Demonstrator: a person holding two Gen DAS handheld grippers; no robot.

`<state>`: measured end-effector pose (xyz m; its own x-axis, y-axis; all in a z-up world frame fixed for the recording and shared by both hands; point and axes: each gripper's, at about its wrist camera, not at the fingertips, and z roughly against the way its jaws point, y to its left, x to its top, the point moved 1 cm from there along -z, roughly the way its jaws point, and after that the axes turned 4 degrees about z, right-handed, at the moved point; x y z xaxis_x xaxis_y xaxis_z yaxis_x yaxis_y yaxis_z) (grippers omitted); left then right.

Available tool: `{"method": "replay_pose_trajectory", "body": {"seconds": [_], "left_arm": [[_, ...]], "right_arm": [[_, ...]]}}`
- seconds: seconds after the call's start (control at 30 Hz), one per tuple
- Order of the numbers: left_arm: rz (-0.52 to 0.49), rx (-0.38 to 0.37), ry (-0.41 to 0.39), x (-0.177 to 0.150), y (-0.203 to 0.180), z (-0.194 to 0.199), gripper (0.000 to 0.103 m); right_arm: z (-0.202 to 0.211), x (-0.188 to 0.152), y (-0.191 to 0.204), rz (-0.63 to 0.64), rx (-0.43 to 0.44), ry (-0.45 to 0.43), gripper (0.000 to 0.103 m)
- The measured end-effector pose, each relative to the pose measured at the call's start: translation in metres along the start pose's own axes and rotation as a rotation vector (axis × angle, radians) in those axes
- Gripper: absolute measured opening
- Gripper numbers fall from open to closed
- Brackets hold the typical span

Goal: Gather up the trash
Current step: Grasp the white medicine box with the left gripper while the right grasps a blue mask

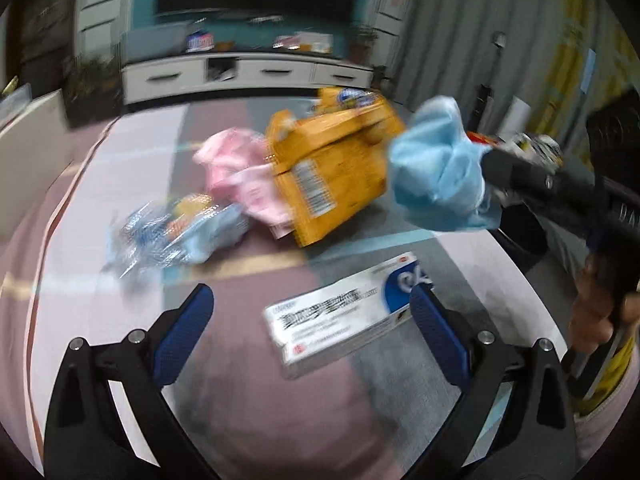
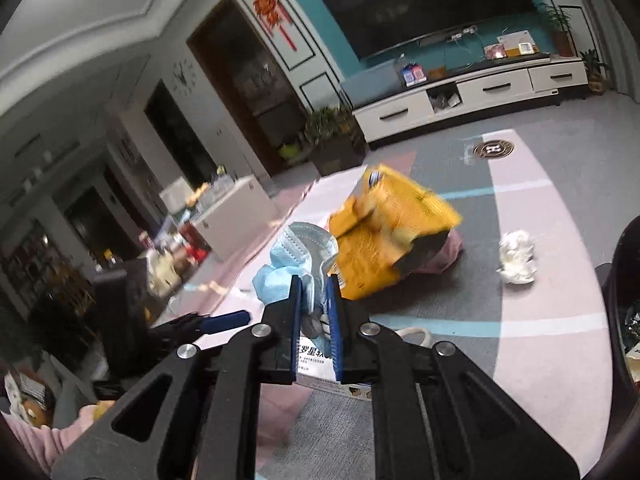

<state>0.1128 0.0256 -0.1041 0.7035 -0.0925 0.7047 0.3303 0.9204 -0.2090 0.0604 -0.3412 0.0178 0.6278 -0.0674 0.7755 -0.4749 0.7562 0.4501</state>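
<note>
My right gripper (image 2: 314, 284) is shut on a crumpled blue face mask (image 2: 290, 266) and holds it above the floor mat; the mask also shows in the left wrist view (image 1: 438, 168) at the tip of the right gripper. My left gripper (image 1: 310, 312) is open, low over the mat, with a white and blue medicine box (image 1: 344, 312) lying between its fingers. Beyond lie a yellow snack bag (image 1: 332, 164), a pink crumpled wrapper (image 1: 244, 172) and a clear blue plastic wrapper (image 1: 176, 232). The yellow bag (image 2: 388, 236) and a white crumpled tissue (image 2: 518, 256) show in the right wrist view.
A dark bin rim (image 2: 624, 312) stands at the right edge. A white TV cabinet (image 2: 472, 98) runs along the far wall, with potted plants (image 2: 332, 140) beside it. A low white table (image 2: 236, 212) with clutter stands to the left.
</note>
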Motion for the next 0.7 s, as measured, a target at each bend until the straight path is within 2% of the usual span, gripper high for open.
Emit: {"method": "replay_pose_trajectory", "body": {"seconds": [0.17, 0.33, 0.37, 0.4, 0.5, 0.63, 0.7], "left_arm": [[-0.099, -0.050, 0.013, 0.004, -0.021, -0.017, 0.098], [-0.184, -0.027, 0.078, 0.003, -0.037, -0.040, 0.098], [-0.201, -0.012, 0.082, 0.001, -0.039, -0.041, 0.095], [-0.245, 0.014, 0.095, -0.001, -0.044, -0.043, 0.088], [-0.317, -0.001, 0.136, -0.009, -0.055, -0.044, 0.071], [-0.411, 0.023, 0.156, -0.022, -0.069, -0.040, 0.066], [-0.417, 0.008, 0.162, -0.024, -0.071, -0.035, 0.056]], "right_arm": [[0.006, 0.000, -0.005, -0.014, -0.009, 0.000, 0.013], [0.018, -0.001, -0.010, -0.021, -0.033, -0.005, 0.013], [0.021, -0.001, -0.013, -0.028, -0.041, -0.008, 0.013], [0.024, -0.001, -0.016, -0.036, -0.047, -0.011, 0.013], [0.031, -0.001, -0.024, -0.051, -0.064, -0.019, 0.013], [0.037, -0.002, -0.032, -0.065, -0.079, -0.022, 0.013], [0.038, -0.002, -0.032, -0.070, -0.083, -0.022, 0.013]]}}
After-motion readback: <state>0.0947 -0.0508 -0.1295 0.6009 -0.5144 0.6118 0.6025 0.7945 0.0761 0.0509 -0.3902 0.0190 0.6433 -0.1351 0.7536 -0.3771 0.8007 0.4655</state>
